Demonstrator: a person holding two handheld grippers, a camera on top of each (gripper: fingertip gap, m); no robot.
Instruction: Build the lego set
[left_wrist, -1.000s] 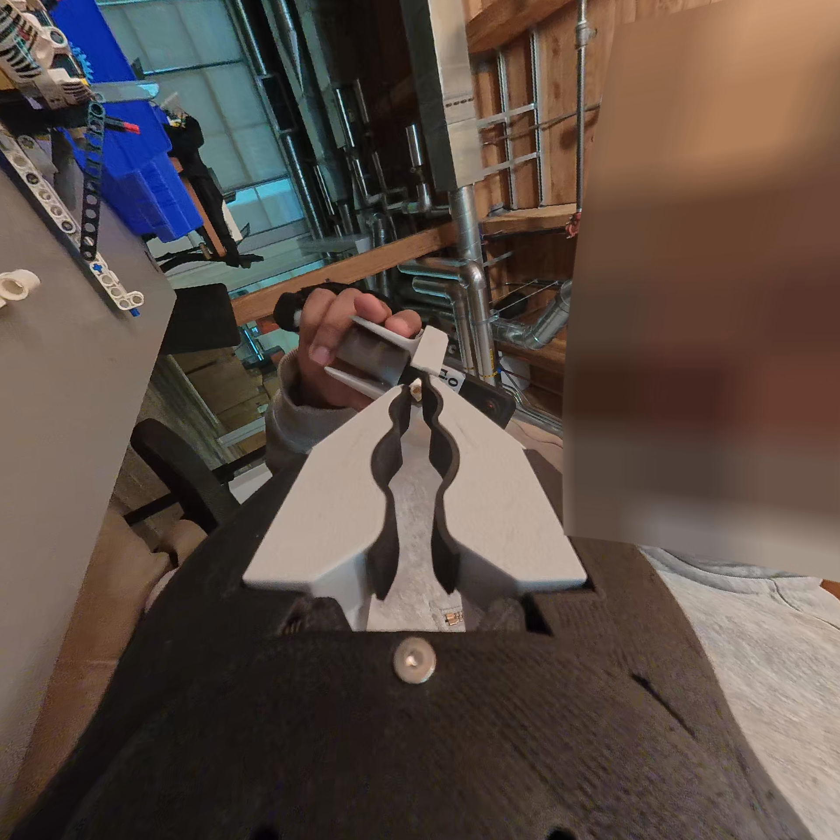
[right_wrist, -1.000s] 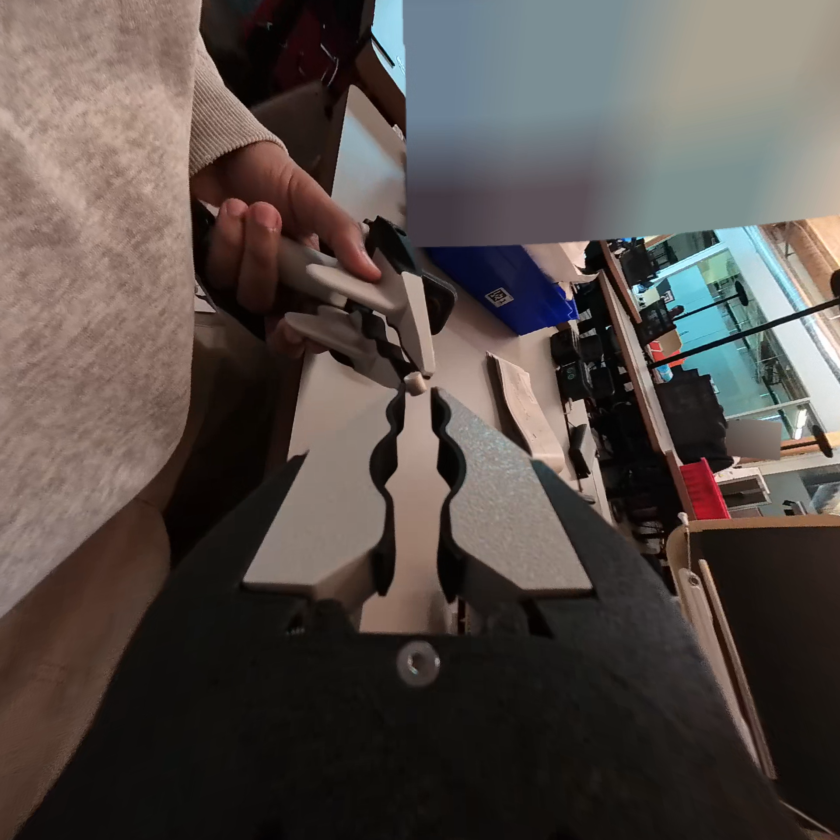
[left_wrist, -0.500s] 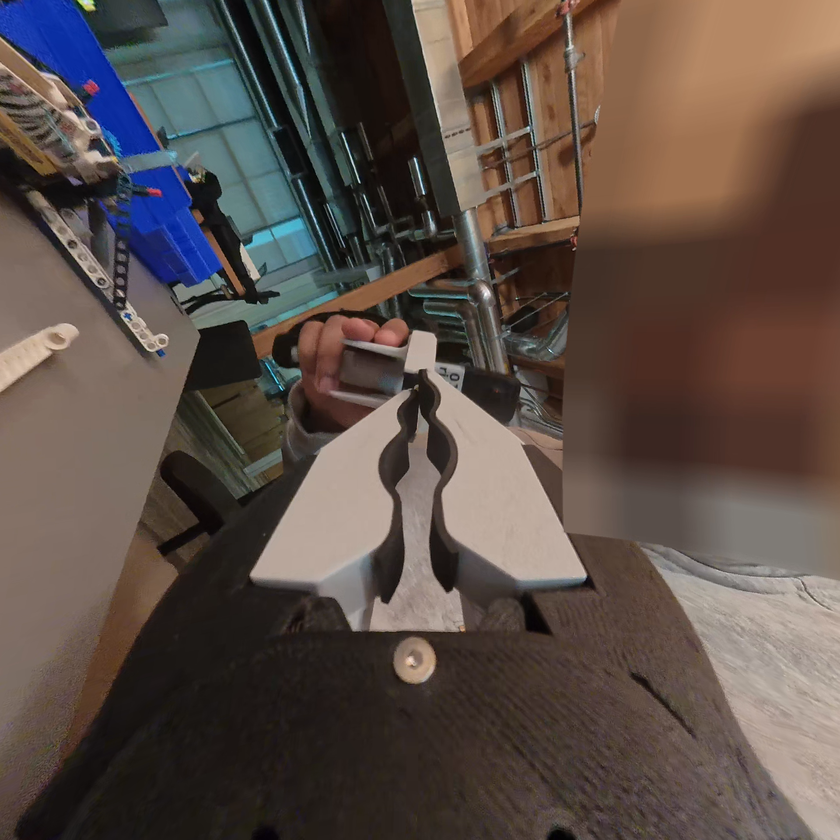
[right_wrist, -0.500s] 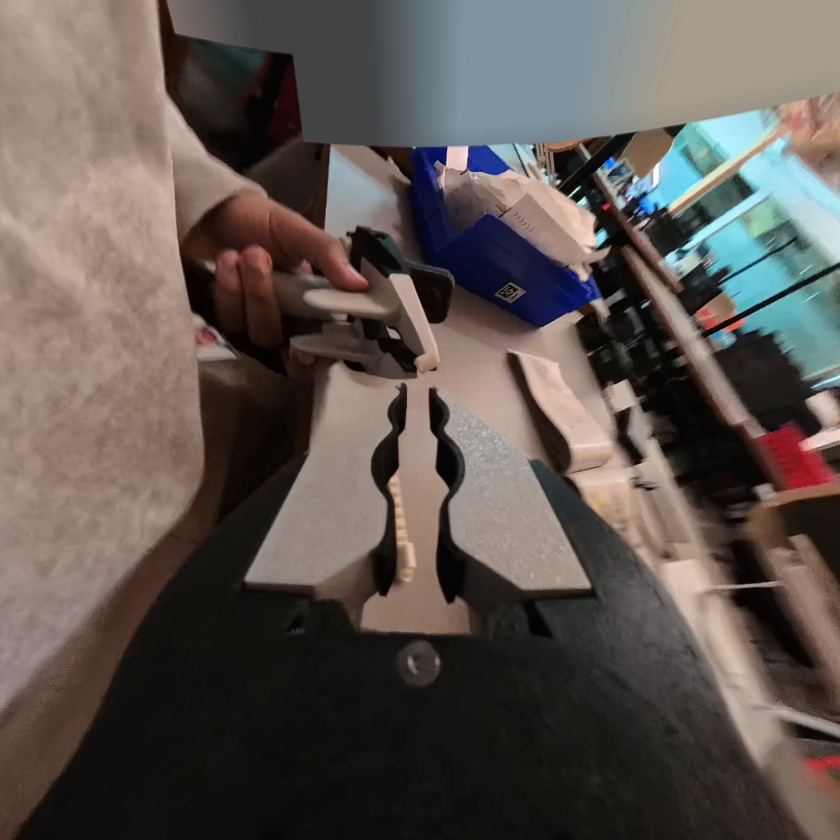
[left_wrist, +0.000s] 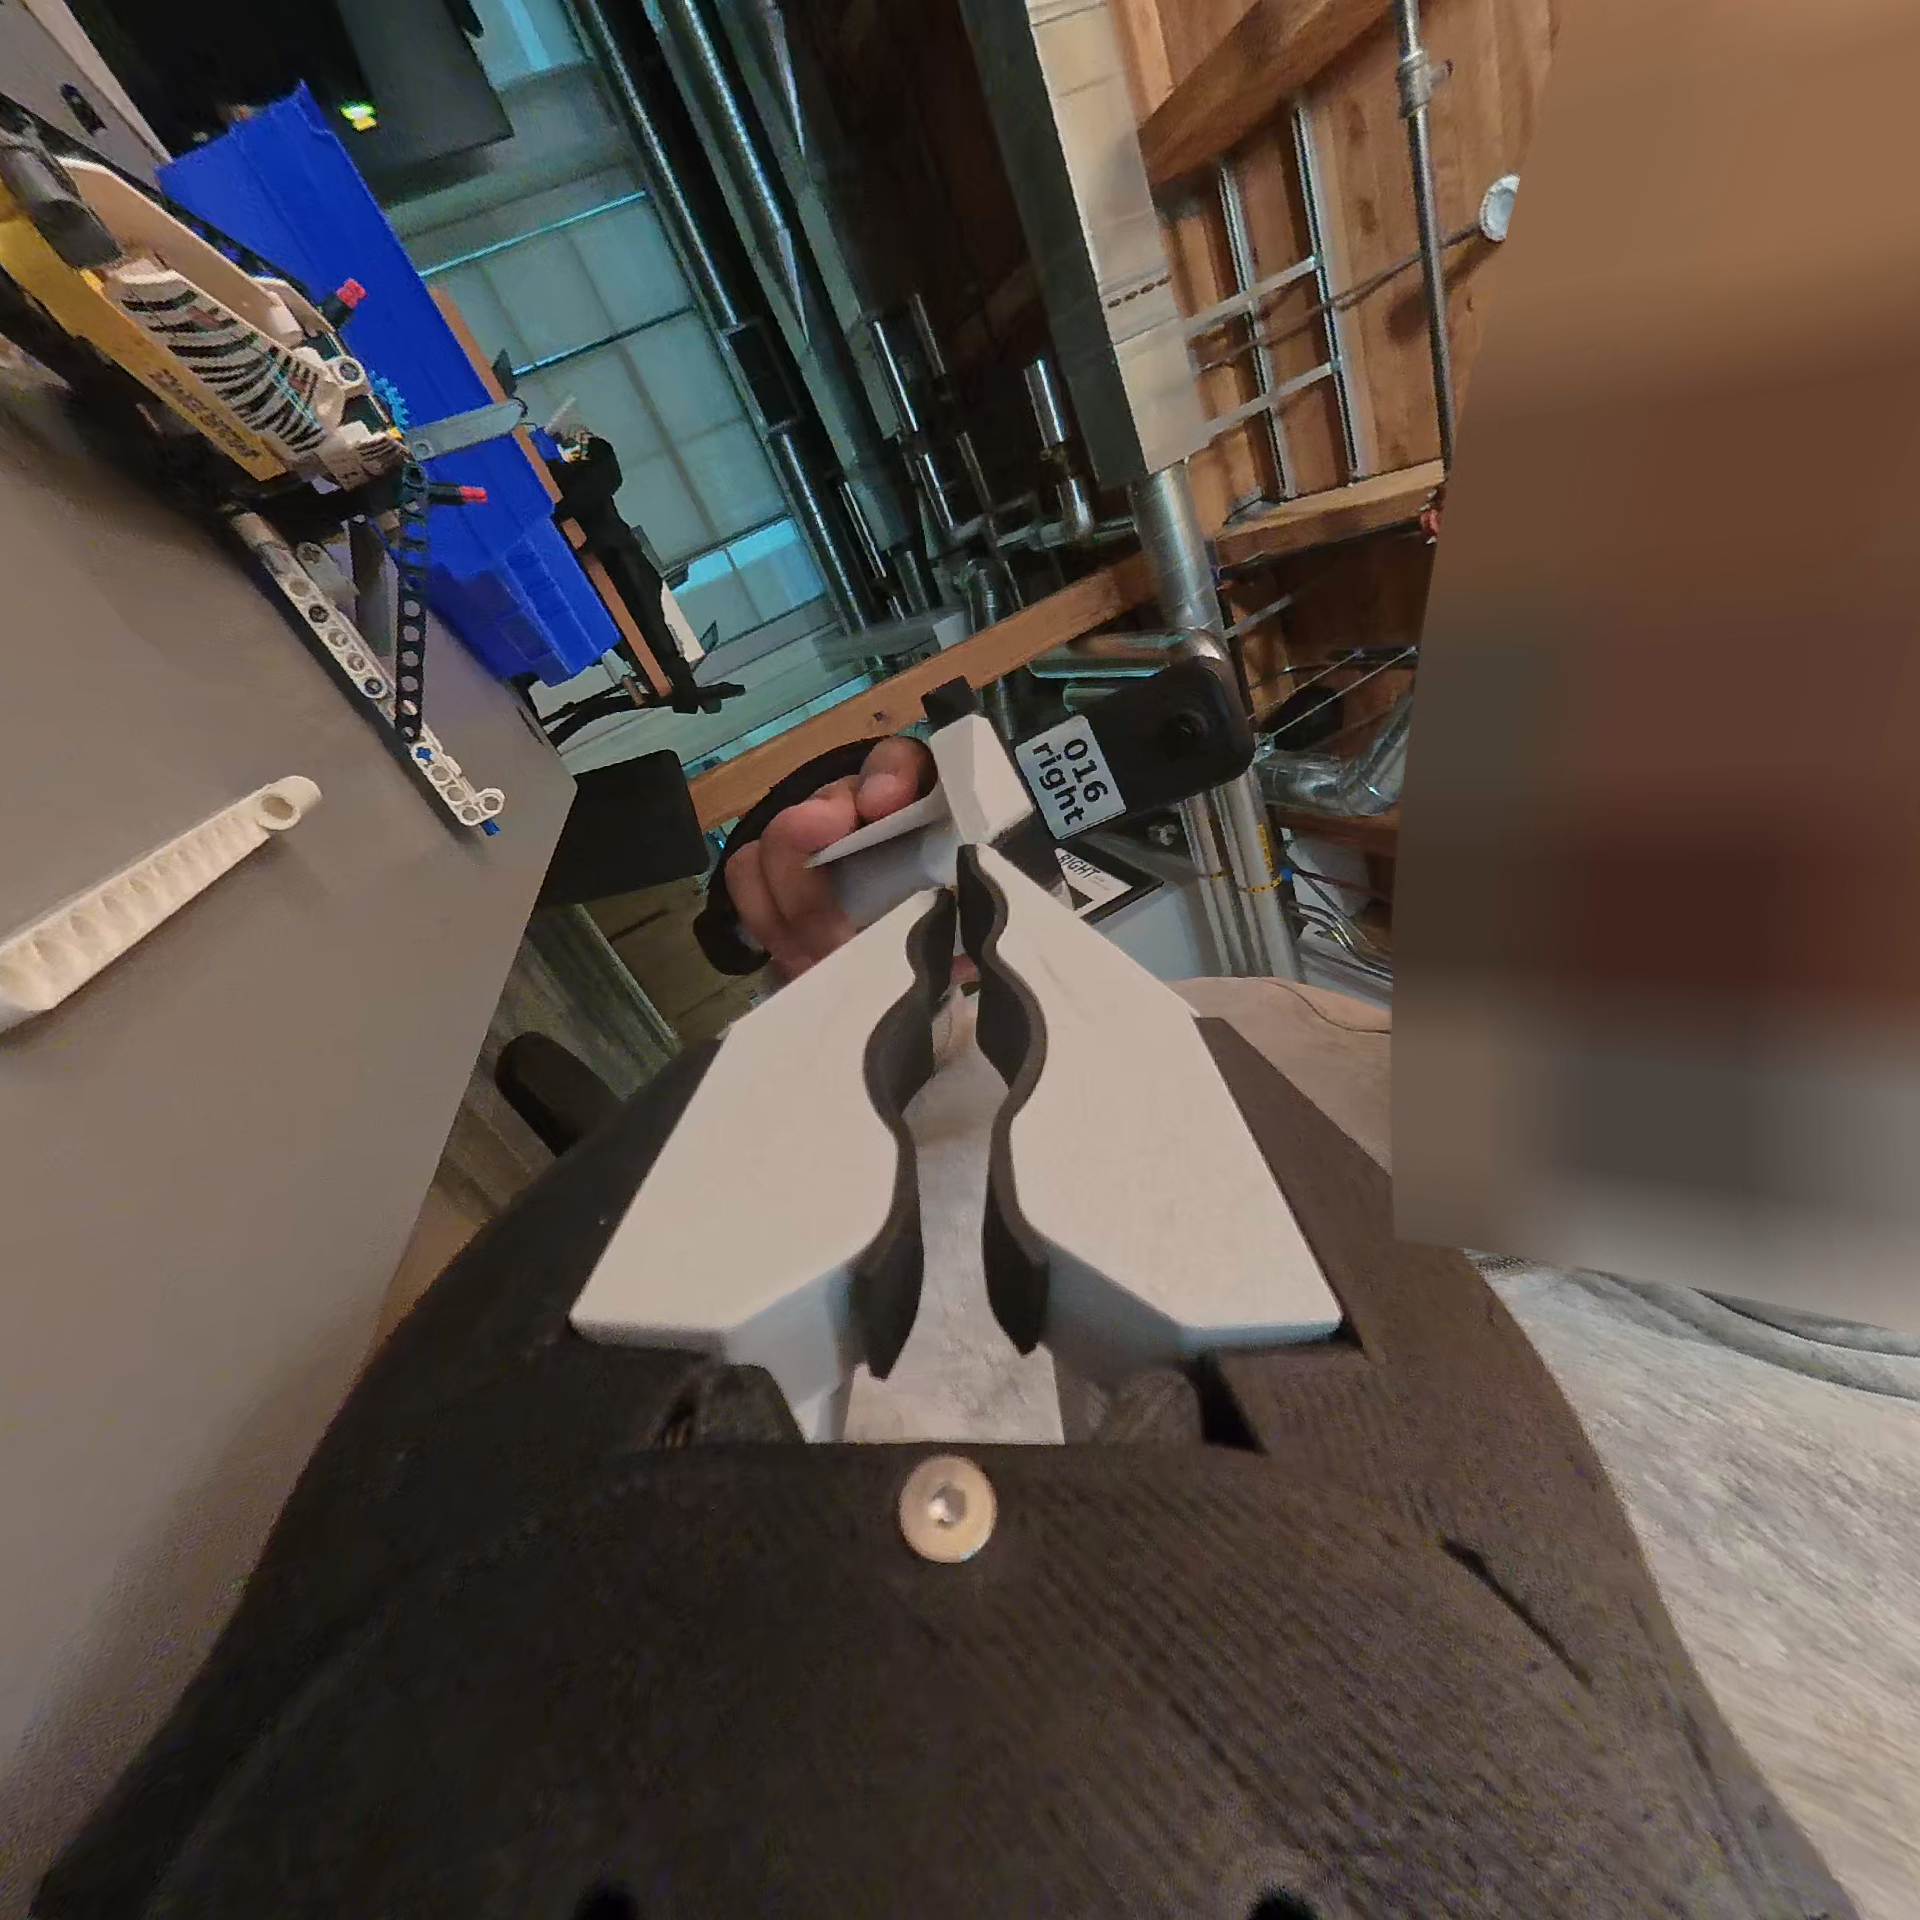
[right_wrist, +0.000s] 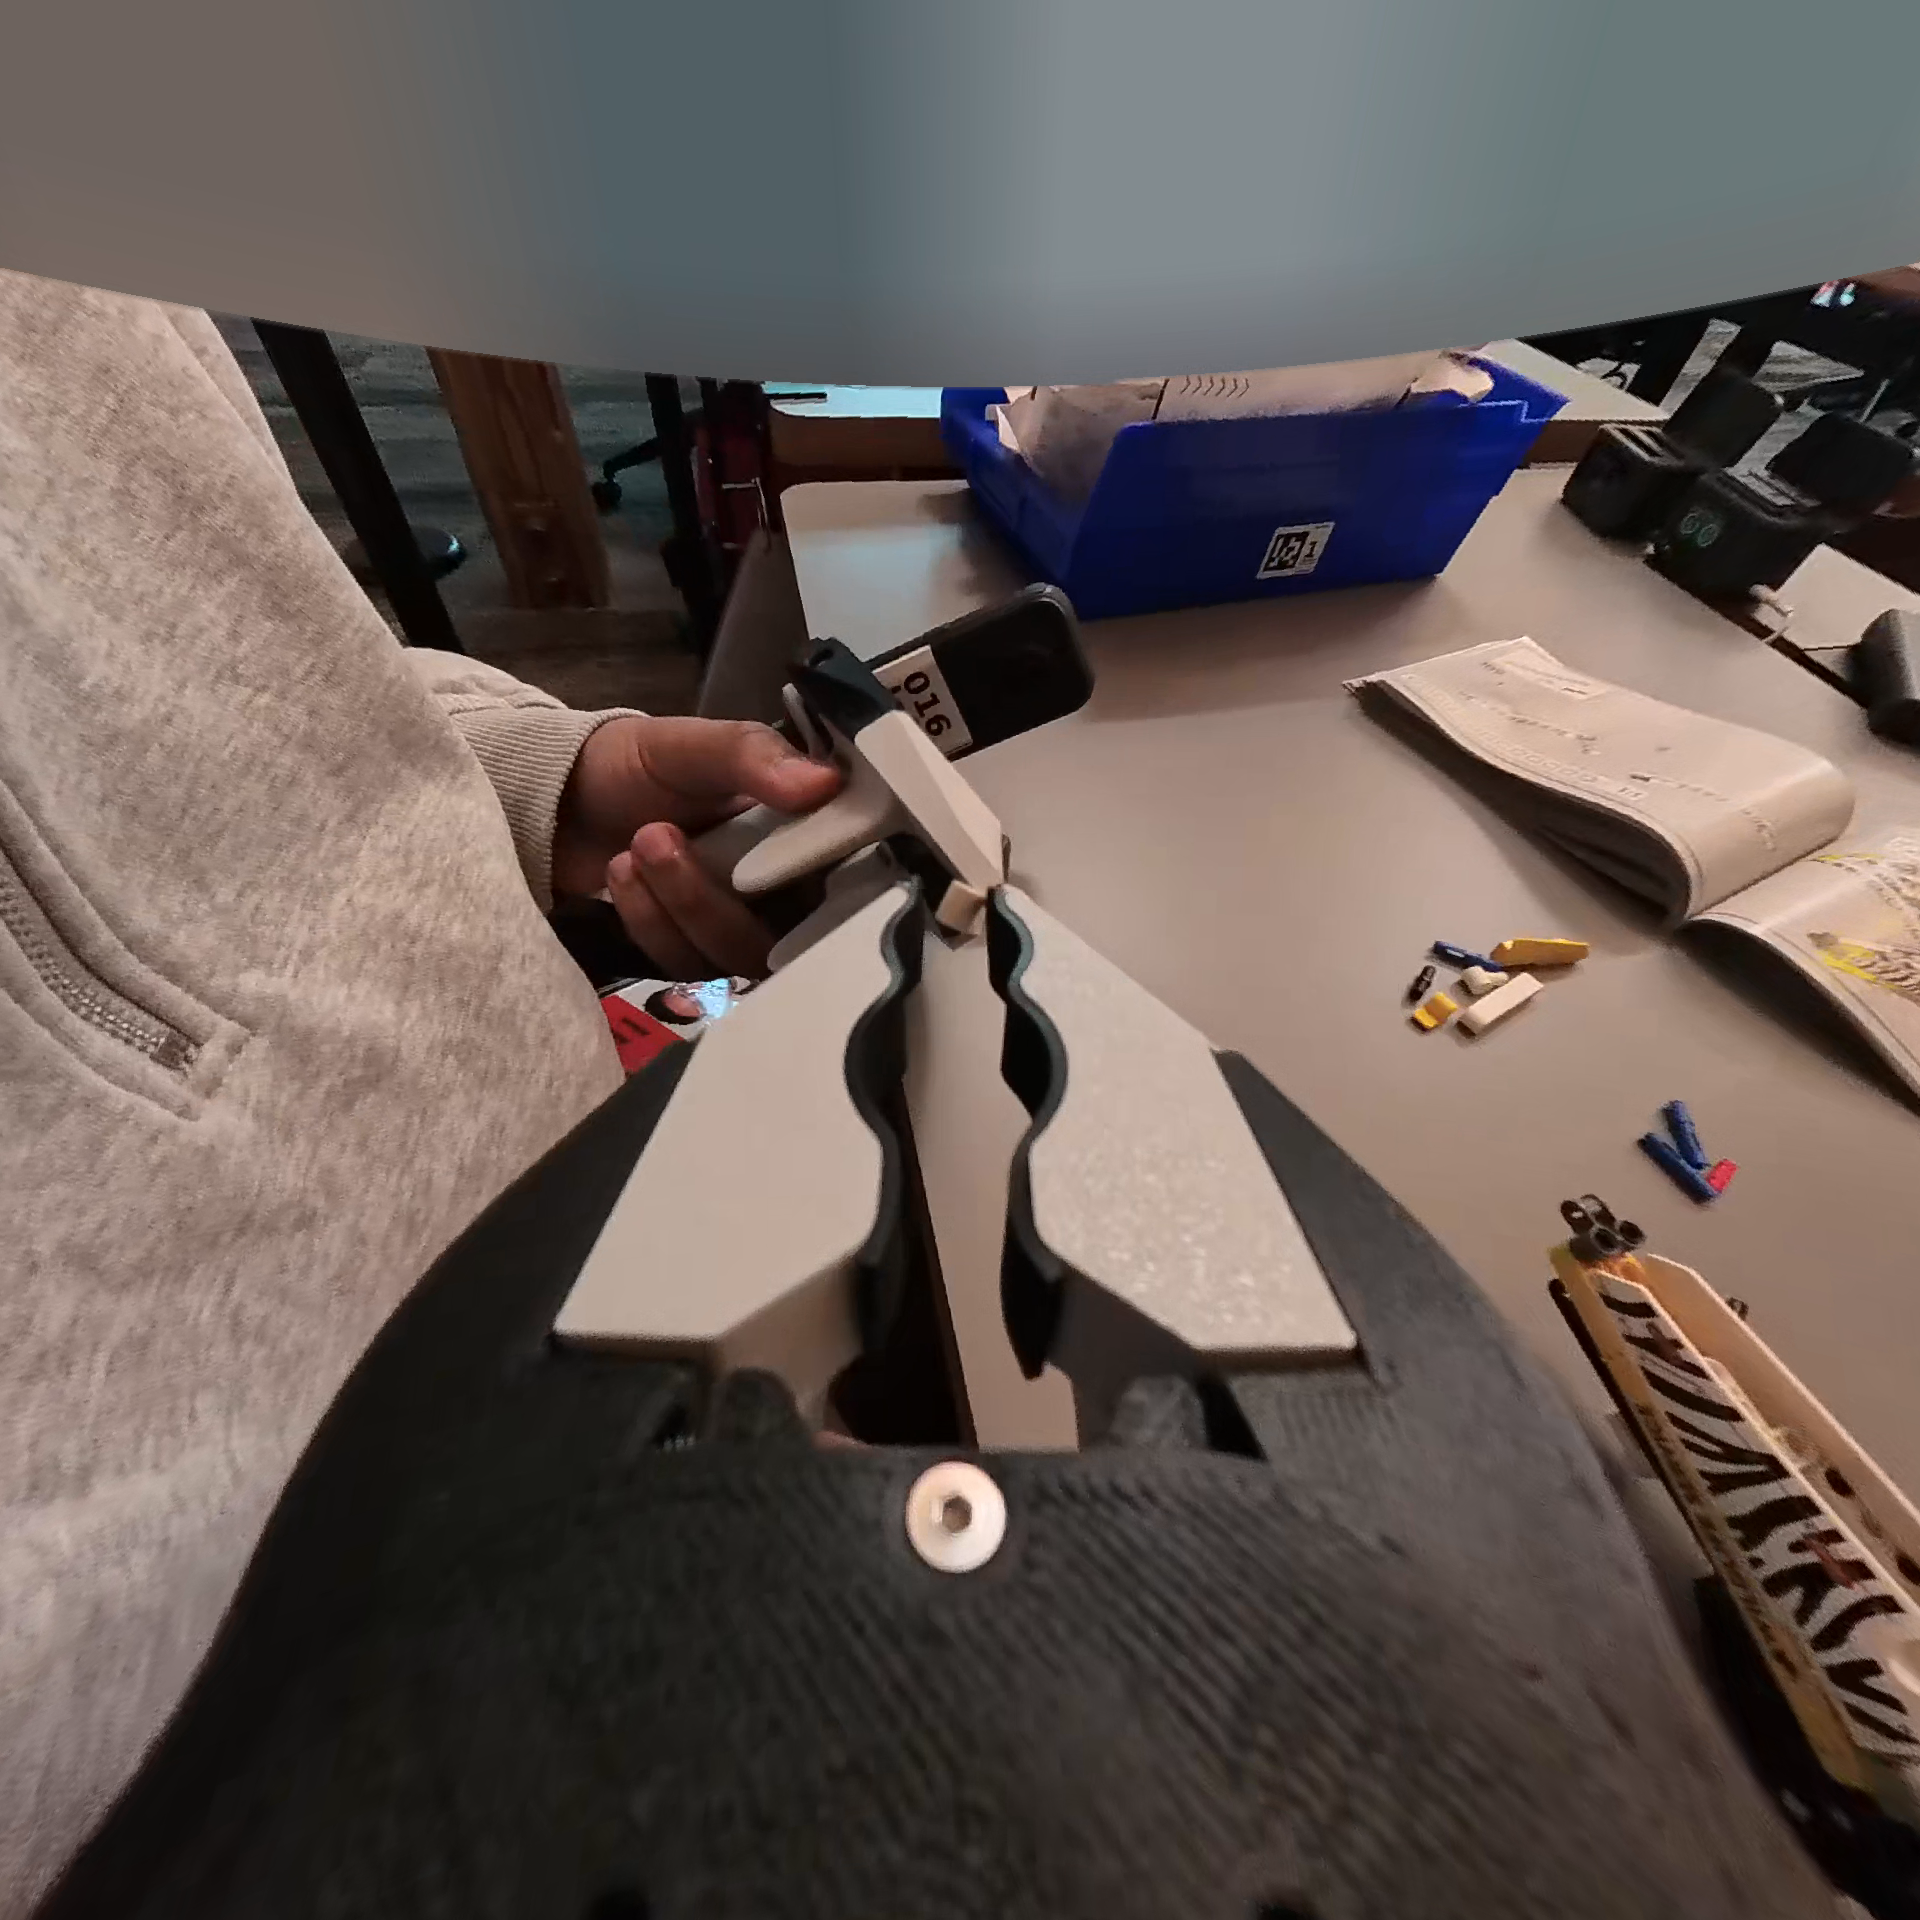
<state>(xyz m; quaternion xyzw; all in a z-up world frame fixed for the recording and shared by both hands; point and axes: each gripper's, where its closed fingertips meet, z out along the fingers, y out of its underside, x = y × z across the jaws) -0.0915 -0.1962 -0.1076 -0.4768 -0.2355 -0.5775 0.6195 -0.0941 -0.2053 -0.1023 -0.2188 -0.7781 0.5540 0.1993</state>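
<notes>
My left gripper (left_wrist: 961, 883) has its jaws nearly closed, tip to tip with the right one (left_wrist: 971, 800). In the right wrist view the left gripper (right_wrist: 977, 883) pinches a small white Lego piece (right_wrist: 961, 912) at its tips. My right gripper (right_wrist: 956, 902) is narrowly open, with that piece between its fingertips; I cannot tell if they touch it. Both are held in the air at the near edge of the grey table (right_wrist: 1247, 852). The yellow and white striped Lego model (right_wrist: 1766, 1507) lies at the right; it also shows in the left wrist view (left_wrist: 187, 343).
Loose small pieces (right_wrist: 1481, 987) and blue pins (right_wrist: 1683, 1148) lie on the table. An open instruction booklet (right_wrist: 1610, 769), a blue bin (right_wrist: 1247, 499) and black devices (right_wrist: 1714, 488) sit farther back. A long white beam (left_wrist: 135, 914) lies on the table. The tips of both grippers are at nearly the same place.
The right wrist view has swung from a tilted look to a level one over the table. Both grippers stayed tip to tip. The small white piece stayed in the left gripper's tips.
</notes>
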